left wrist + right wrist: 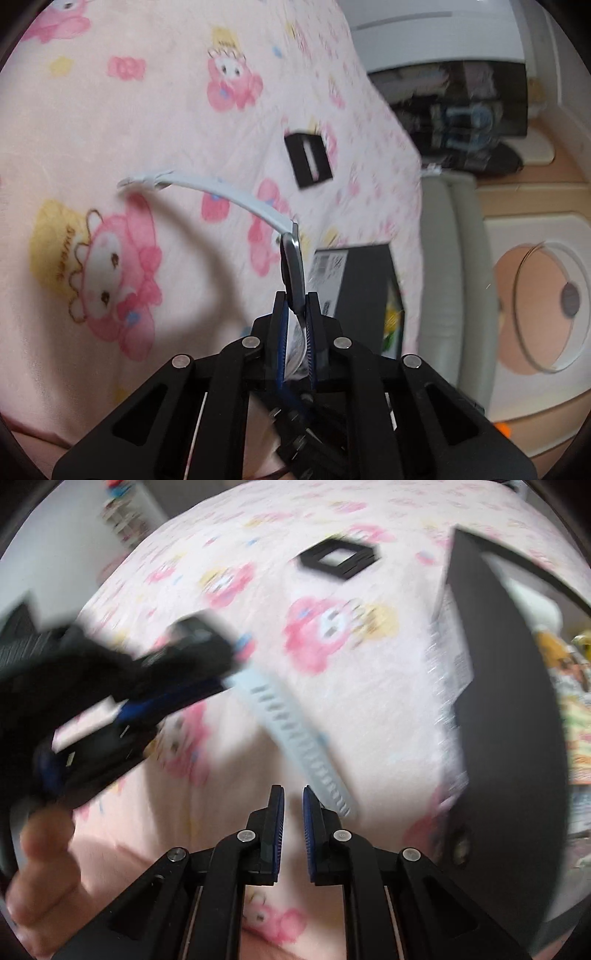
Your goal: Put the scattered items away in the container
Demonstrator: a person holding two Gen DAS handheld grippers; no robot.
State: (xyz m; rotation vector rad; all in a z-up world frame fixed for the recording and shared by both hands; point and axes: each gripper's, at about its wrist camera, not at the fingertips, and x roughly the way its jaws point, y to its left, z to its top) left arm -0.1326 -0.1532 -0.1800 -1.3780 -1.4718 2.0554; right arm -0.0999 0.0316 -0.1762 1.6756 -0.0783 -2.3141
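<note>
A watch (pixel 293 266) with a pale blue strap (pixel 221 188) hangs above the pink cartoon-print blanket (pixel 110 110), and my left gripper (pixel 295 295) is shut on its case. The right wrist view shows that gripper (pixel 199 657) blurred at the left, with the strap (pixel 295 731) trailing down toward my right gripper (pixel 293 790). The right gripper's fingers are nearly together with nothing between them. An open black box (pixel 509 701) stands at the right; in the left wrist view the box (pixel 362 288) sits just behind the watch.
A small black square frame (pixel 308 160) lies on the blanket further back, also the frame (pixel 340 559) in the right wrist view. A person's hand (pixel 44 878) holds the left gripper. Beyond the bed's right edge are a grey cushion (pixel 454 277) and a dark screen (pixel 461 107).
</note>
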